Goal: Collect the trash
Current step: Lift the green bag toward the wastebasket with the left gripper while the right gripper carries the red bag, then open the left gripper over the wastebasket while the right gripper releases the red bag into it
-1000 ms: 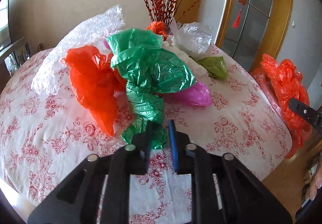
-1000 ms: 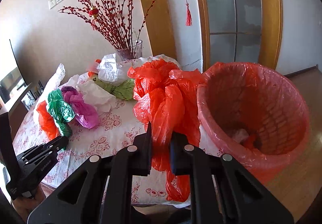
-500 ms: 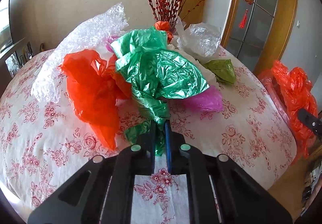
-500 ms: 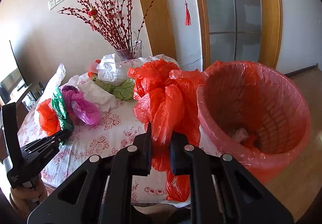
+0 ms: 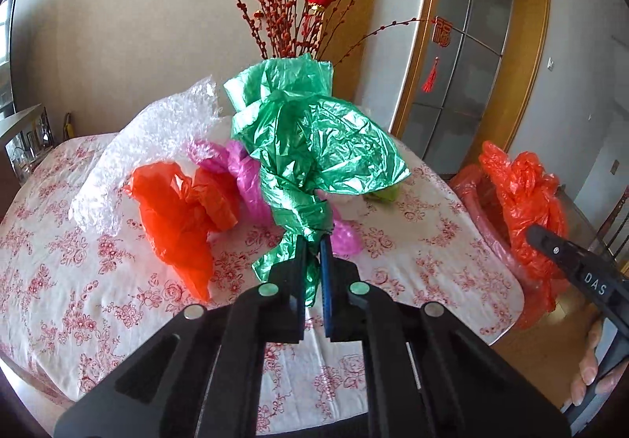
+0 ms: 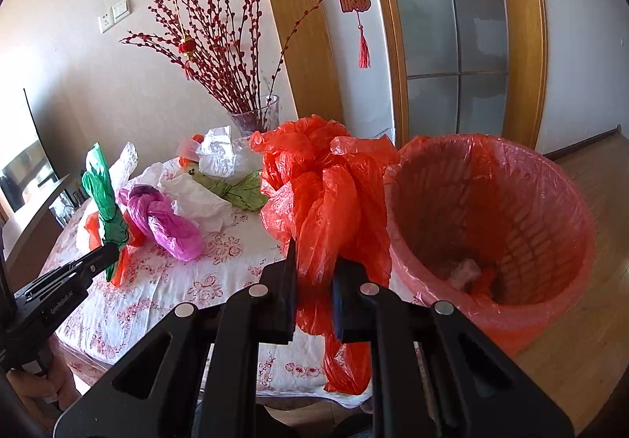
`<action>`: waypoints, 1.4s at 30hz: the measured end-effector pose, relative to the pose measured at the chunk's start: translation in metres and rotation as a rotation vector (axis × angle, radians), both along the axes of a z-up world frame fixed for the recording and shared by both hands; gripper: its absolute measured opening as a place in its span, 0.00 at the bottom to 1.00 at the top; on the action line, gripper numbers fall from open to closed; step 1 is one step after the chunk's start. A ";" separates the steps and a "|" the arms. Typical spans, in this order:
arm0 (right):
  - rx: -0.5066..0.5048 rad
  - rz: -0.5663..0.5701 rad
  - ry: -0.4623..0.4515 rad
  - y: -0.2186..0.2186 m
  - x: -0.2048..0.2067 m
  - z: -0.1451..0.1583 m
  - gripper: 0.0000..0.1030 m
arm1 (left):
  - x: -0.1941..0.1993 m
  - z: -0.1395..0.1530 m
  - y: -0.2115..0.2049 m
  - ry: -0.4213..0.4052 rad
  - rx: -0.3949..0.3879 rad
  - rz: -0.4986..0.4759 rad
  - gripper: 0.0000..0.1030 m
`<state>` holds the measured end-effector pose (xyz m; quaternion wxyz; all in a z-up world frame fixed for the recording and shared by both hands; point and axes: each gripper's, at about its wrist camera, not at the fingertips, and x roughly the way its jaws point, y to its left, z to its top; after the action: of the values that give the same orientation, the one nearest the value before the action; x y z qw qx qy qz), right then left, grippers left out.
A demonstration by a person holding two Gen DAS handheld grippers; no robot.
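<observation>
Above the round desk with its white cloth printed in red flowers, my left tongs are clamped on the twisted neck of a crumpled green plastic bag, which stands up off the cloth with its loose end hanging below my fingers. Just behind it on the desk lie a crumpled orange plastic bag, a knotted pink plastic bag and a sheet of clear bubble wrap, all bunched close together.

My right tongs are pinched on a big bundle of red-orange plastic bags, held at the near edge of the desk, just beside the round wicker trash basket lined with a pink-red plastic bag. The bundle touches or overlaps the basket's near rim from my view; I cannot tell whether it actually rests on it. A few scraps lie in the bottom of the basket. The basket stands on the wooden floor to the right of the desk.

Further back on the desk sit a crumpled white paper sheet, a knotted olive-green plastic bag, a clear crinkled plastic bag and a glass vase of red-budded branches.
</observation>
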<state>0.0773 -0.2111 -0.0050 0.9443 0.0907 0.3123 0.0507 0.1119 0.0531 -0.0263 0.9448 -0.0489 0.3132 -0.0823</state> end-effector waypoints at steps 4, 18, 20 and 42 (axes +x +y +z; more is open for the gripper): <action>0.004 -0.014 -0.011 -0.007 -0.005 0.004 0.13 | 0.001 0.014 -0.014 -0.026 -0.006 -0.046 0.07; 0.022 -0.094 -0.025 -0.042 -0.017 0.008 0.13 | 0.014 0.031 -0.072 -0.054 -0.009 -0.188 0.07; 0.026 -0.109 -0.025 -0.049 -0.018 0.007 0.13 | 0.015 0.031 -0.081 -0.052 -0.012 -0.211 0.07; 0.064 -0.287 -0.072 -0.128 -0.029 0.012 0.13 | 0.038 0.018 -0.196 -0.020 -0.015 -0.482 0.07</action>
<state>0.0482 -0.3394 0.0074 0.9490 0.1627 0.2604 -0.0714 0.1500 -0.1429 -0.0084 0.9006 0.0211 0.3056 -0.3084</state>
